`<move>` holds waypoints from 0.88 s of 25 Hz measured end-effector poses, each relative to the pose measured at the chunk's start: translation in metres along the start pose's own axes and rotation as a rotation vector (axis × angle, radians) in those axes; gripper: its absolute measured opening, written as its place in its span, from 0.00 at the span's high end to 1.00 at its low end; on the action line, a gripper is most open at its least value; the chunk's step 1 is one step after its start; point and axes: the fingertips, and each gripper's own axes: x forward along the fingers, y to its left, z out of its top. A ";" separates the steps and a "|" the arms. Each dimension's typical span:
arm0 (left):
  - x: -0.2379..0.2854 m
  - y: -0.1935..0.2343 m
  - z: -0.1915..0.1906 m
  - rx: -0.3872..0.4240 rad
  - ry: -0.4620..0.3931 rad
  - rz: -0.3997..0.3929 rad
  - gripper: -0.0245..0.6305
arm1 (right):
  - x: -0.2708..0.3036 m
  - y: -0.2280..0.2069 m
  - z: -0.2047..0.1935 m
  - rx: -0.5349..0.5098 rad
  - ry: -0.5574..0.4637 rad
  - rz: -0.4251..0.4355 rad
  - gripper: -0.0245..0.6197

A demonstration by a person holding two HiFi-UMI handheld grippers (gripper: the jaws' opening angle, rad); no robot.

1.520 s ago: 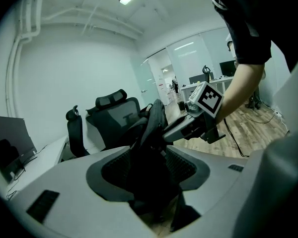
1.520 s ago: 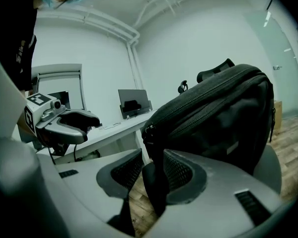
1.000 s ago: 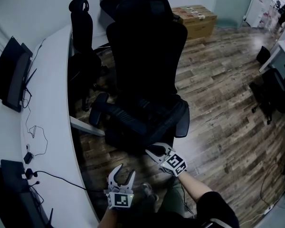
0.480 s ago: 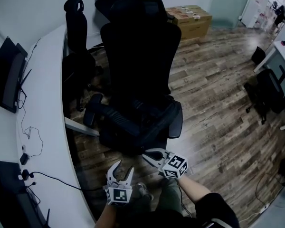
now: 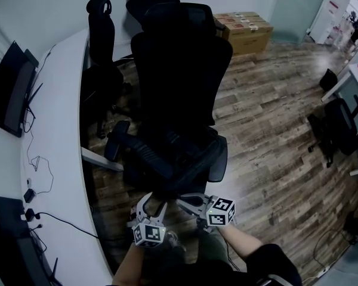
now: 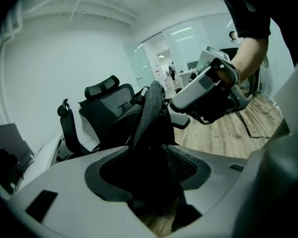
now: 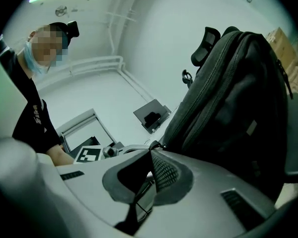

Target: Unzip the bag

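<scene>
A dark grey backpack (image 7: 233, 93) stands upright on the seat of a black office chair (image 5: 218, 159); in the head view the bag (image 5: 179, 94) merges with the black backrest. My right gripper (image 7: 153, 147) is at the bag's lower edge, its jaws closed on a small dark zipper tab. From above, this gripper (image 5: 190, 200) reaches the seat's front. My left gripper (image 5: 150, 207) sits beside it, jaws opening, pads not pressing on anything. In the left gripper view the bag's dark edge (image 6: 151, 110) rises between the jaws of the left gripper (image 6: 149, 157), and the right gripper (image 6: 178, 114) shows.
A curved white desk (image 5: 59, 130) with monitors (image 5: 15, 91) and cables runs along the left. A second black chair (image 5: 104, 52) stands behind, cardboard boxes (image 5: 244, 25) at the back. More chairs (image 5: 340, 121) stand on the wooden floor at the right.
Both grippers have moved forward to the chair's front edge. The left gripper, which hung in free air, now has its jaws at the bag; the right gripper has closed in on the bag's lower edge.
</scene>
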 end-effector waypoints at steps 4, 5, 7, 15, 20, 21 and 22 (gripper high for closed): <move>0.029 0.006 0.004 0.150 0.009 -0.002 0.51 | 0.001 0.001 0.007 0.036 0.024 0.038 0.89; 0.036 0.006 0.006 0.191 0.006 -0.017 0.49 | 0.001 0.001 0.009 0.041 0.031 0.046 0.89; 0.048 0.004 0.012 0.258 0.000 -0.051 0.48 | 0.001 0.001 0.013 0.049 0.047 0.064 0.89; 0.068 0.011 0.036 0.337 -0.048 -0.044 0.58 | -0.001 0.000 0.029 0.092 0.078 0.144 0.89; 0.070 0.021 0.042 0.305 -0.056 -0.030 0.72 | 0.001 -0.002 0.046 0.117 0.064 0.155 0.89; 0.070 0.023 0.043 0.299 -0.054 -0.029 0.74 | 0.000 -0.002 0.050 0.128 0.055 0.156 0.89; 0.070 0.025 0.044 0.293 -0.053 -0.027 0.74 | -0.001 -0.002 0.055 0.140 0.043 0.158 0.89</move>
